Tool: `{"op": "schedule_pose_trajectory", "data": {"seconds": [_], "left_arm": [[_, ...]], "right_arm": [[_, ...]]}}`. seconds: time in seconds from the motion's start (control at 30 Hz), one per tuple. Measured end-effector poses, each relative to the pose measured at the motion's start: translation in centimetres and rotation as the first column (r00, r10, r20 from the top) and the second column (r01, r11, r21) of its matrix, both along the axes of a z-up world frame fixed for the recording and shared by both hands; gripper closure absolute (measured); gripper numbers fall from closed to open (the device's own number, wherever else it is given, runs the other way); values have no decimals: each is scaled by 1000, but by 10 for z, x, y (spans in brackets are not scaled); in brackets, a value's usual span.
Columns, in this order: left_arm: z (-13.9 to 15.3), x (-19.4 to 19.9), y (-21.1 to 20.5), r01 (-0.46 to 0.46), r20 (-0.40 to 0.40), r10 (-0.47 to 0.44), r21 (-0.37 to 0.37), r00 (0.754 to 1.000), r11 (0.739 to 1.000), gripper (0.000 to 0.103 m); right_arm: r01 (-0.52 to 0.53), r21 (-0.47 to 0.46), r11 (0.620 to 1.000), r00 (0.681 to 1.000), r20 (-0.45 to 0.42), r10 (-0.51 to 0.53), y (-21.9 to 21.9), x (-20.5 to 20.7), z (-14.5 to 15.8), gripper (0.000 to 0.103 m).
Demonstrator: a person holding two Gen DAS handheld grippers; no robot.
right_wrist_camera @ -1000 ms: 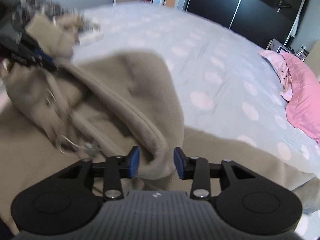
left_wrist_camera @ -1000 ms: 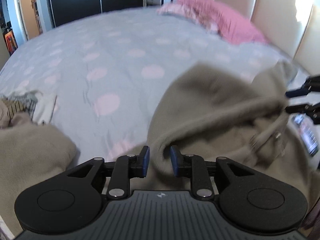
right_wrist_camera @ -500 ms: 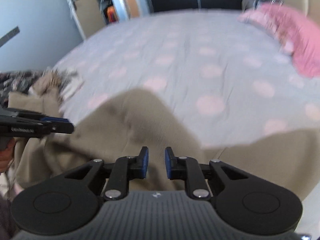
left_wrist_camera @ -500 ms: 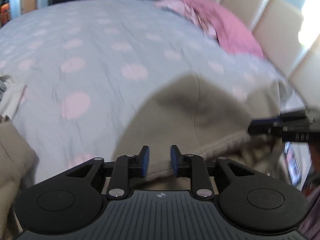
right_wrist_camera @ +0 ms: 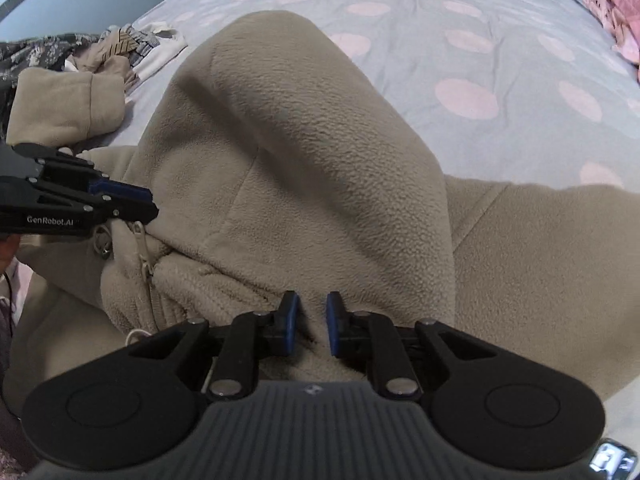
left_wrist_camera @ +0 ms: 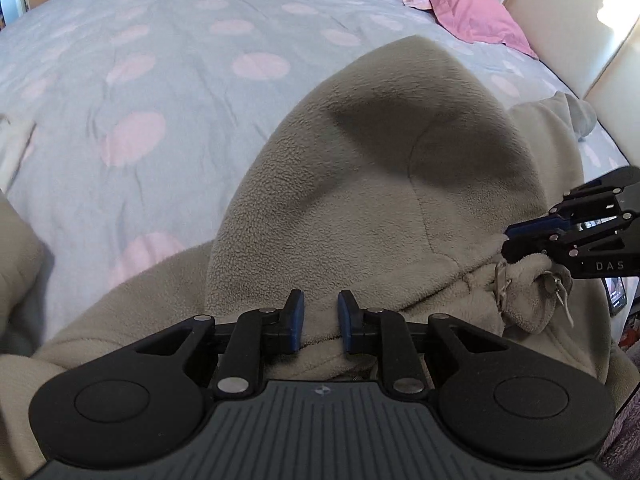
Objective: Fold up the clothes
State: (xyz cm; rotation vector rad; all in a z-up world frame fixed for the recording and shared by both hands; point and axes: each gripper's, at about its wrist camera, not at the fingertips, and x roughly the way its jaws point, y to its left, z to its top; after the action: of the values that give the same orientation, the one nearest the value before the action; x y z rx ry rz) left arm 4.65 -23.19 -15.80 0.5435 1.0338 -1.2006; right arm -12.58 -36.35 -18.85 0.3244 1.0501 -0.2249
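Left wrist view: the hoodie [left_wrist_camera: 380, 168] is spread on the bed [left_wrist_camera: 120, 80], filling the frame's centre, and is pinched near the collar by the nearly closed left gripper [left_wrist_camera: 319, 322]. In the right view, fleece is also between the still-closing pads of the right gripper [right_wrist_camera: 311, 326]. If only the top layer is caught, the fold could be dragged askew.

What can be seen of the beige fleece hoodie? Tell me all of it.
The hoodie is beige, nubbly fleece with a seamed hood, a zipper with metal pulls and a white drawcord. It lies on the dotted bedspread, hood spread away from the cameras, one sleeve bunched to the side. The left tool and right tool each pinch the fabric near the collar, either side of the zipper; the right one's jaws are closing on it.
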Motion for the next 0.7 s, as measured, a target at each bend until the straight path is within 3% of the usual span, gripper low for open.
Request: {"op": "schedule_pose_trajectory", "data": {"seconds": [0.1, 0.17, 0.23, 0.27, 0.33, 0.4, 0.47, 0.6, 0.7], "left_arm": [[19, 4, 4, -4, 12, 5, -45, 1000, 999, 84], [34, 11, 7, -23, 26, 26, -97, 999, 995, 66], [46, 19, 9, -39, 59, 47, -137, 997, 990, 47], [49, 24, 9, -43, 83, 55, -145, 995, 989, 44], [48, 38, 5, -50, 102, 63, -126, 993, 991, 43], [39, 54, -1, -47, 52, 52, -92, 997, 995, 42], [26, 69, -4, -46, -10, 45, -77, 999, 996, 42], [-4, 81, -10, -38, -112, 34, -31, 993, 999, 43], [-18, 81, -12, -26, -163, 19, -36, 986, 999, 45]], "right_arm": [[-37, -66, 997, 999, 8, 38, 11, -2, 16, 80], [-40, -78, 996, 997, 55, 44, 11, -8, 30, 64], [-19, -81, 997, 993, 113, 28, 6, -16, 46, 60], [-6, -86, 996, 990, 141, 18, 2, -18, 52, 59], [20, -102, 995, 982, 189, 0, -9, -20, 63, 55], [48, -99, 994, 976, 214, -26, -25, -18, 67, 54], [67, -61, 996, 976, 213, -52, -46, -15, 63, 40], [40, 41, 998, 986, 158, -46, -79, -5, 35, 39], [36, 113, 993, 989, 138, -51, -93, 2, 14, 39]]}}
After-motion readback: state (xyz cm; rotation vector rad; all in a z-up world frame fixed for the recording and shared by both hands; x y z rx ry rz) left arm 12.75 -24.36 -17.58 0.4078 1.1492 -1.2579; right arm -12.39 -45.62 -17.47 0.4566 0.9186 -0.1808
